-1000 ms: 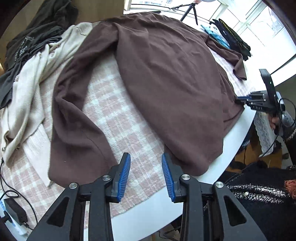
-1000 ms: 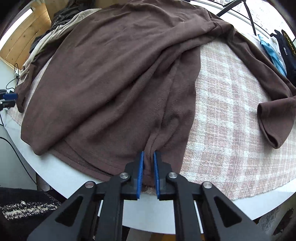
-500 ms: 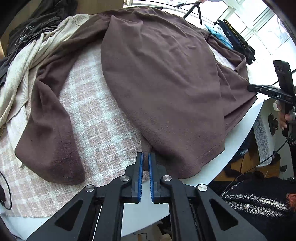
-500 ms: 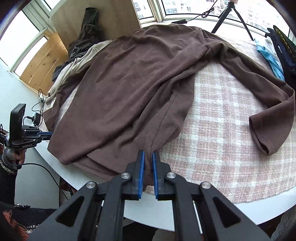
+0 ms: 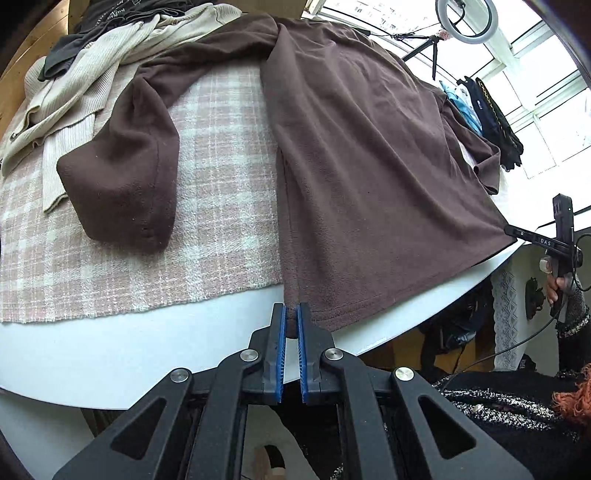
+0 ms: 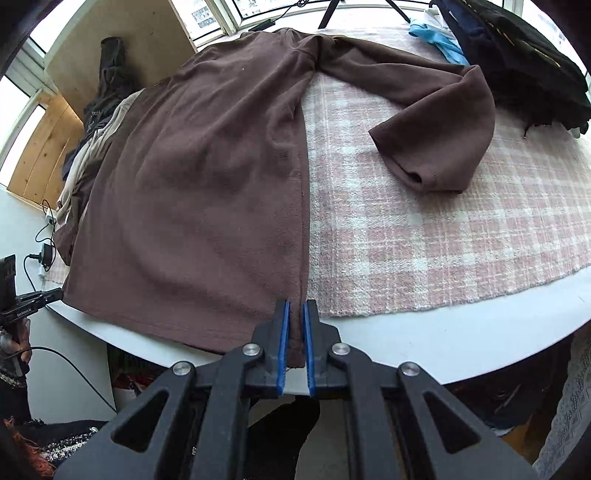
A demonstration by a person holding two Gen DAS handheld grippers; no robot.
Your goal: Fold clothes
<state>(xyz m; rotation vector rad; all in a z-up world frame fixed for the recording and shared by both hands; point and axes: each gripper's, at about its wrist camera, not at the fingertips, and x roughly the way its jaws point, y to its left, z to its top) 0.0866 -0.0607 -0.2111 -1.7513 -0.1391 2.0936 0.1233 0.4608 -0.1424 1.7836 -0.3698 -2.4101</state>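
Left wrist view: brown fleece top (image 5: 362, 155), long-sleeved, spread flat on a pink-and-white plaid blanket (image 5: 221, 206) covering a round white table (image 5: 129, 354); hem overhangs the blanket's near edge onto bare tabletop. Left gripper (image 5: 291, 321), blue-padded, clamped on the hem's left corner at the side seam. One sleeve (image 5: 129, 177) lies folded back on the blanket to the left, cuff toward the table edge, apart from the body of the garment.
Right gripper (image 5: 517, 233), seen at the far right of the same view, is closed on the opposite hem corner, held by a hand (image 5: 554, 280) in a knit cuff.
Right wrist view: right gripper (image 6: 294, 325) pinching the hem corner at the right side seam, fabric between the blue pads (image 6: 283, 332). Brown fleece top (image 6: 207, 177) fills the left half; the other sleeve (image 6: 436, 133) is bent on the blanket (image 6: 461, 236) to the right, cuff opening facing the camera.
Surroundings: cream ribbed cardigan (image 5: 81, 85) and dark grey garment (image 5: 110, 22) heaped at the far left; black clothing (image 6: 524, 62) and a light blue item (image 6: 439, 40) at the far right; ring light on a tripod (image 5: 458, 18) by the window.
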